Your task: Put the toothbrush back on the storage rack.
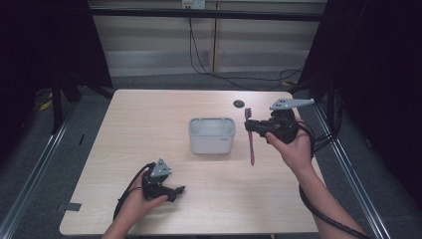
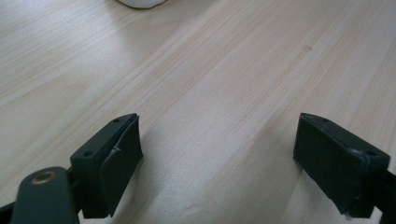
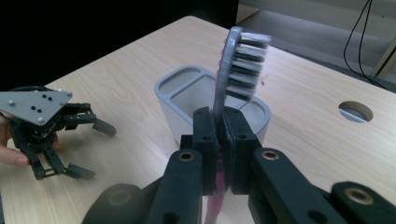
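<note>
Right gripper [image 3: 219, 140]: jaws clamped tight on the pink toothbrush [image 1: 250, 142], bristles up, handle hanging down.
Toothbrush place: lifted off the table [image 1: 149, 124], just right of the grey holder [image 1: 211, 135], likely for dropping in.
Left gripper [image 1: 175, 190]: jaws wide apart, empty, resting near the table's front edge.

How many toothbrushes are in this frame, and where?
1. The pink toothbrush is clamped in the right gripper, raised off the table just right of the grey holder, bristles uppermost. The holder's compartments look empty from above, though their bottoms are not fully visible.
</note>
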